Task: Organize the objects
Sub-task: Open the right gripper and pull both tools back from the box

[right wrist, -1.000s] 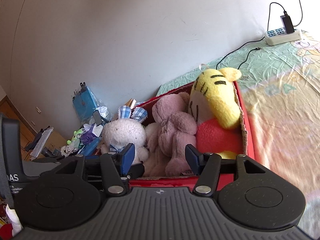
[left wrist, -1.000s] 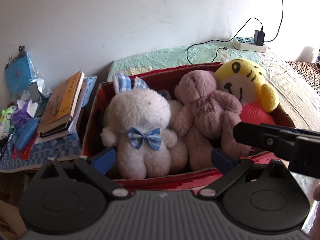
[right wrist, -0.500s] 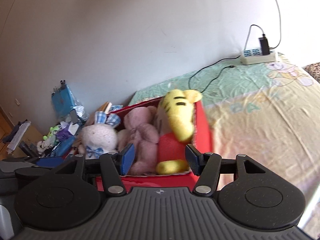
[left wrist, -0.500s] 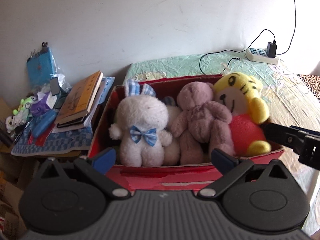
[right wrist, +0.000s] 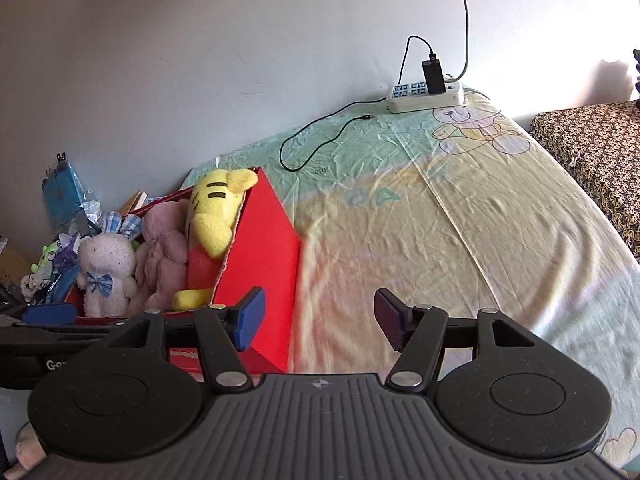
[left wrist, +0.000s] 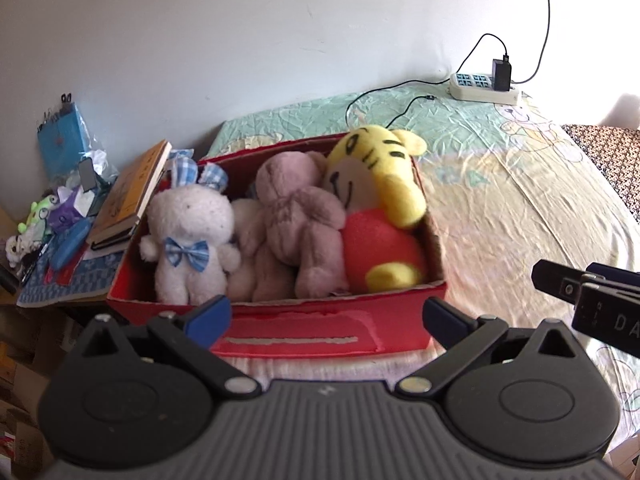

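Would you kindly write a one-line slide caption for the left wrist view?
Open left gripper faces a red box on the bed, packed with a white bunny, pink bear and yellow tiger.

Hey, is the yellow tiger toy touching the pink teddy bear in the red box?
Touching. In the left wrist view the tiger leans its face against the teddy bear with no gap between them.

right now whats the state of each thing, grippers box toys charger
left gripper: open, empty
right gripper: open, empty
red box: open top, packed with toys
white bunny: upright in box
pink bear: upright in box
yellow tiger: leaning in box
charger: plugged into power strip
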`<state>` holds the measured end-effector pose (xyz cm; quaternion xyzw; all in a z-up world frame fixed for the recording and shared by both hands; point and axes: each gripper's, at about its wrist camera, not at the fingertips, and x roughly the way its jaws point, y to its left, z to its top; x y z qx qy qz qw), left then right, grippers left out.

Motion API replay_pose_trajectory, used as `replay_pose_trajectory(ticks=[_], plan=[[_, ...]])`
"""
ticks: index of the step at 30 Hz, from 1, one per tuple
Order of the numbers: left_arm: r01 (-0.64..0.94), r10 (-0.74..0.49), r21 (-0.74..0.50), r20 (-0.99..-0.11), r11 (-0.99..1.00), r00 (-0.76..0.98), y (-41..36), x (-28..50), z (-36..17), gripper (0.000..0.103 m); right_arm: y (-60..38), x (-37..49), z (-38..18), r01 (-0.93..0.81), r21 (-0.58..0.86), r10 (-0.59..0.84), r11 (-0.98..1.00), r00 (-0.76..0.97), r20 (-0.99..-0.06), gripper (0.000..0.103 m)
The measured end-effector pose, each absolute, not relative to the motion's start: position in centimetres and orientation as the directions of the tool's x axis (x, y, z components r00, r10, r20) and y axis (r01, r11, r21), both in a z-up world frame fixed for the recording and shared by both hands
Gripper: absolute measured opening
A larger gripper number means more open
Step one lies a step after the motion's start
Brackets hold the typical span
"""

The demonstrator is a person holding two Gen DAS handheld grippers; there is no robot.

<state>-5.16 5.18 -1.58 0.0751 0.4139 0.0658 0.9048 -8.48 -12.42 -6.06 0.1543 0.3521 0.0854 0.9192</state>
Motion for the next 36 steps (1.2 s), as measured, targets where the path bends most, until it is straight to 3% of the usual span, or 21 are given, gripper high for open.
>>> replay_pose_trajectory(ticks=[21,25,36], plan=[[-0.203,0.262,0.171,-0.738,0.964,0.622,12.1,-6.5,-0.5,0.102,-5.5,-7.6,-2.8,-0.2,0.261,0.322,0.944,0.729,-0.604,0.07],[-0.2,0.262,0.174,-0.733,0.964,0.627,14.4,-6.0,-0.3,0.102,-3.0,-7.1,-2.2,-0.192,0.235,0.298,0.953,0.74,-0.603,0.076],[-0.145,0.219,0.165,-0.739,0.976,0.637,19.0,-2.8,-0.6,0.102,1.3,-5.2,-2.2,-0.122,0.213,0.231,0.969,0.747,-0.623,0.078]])
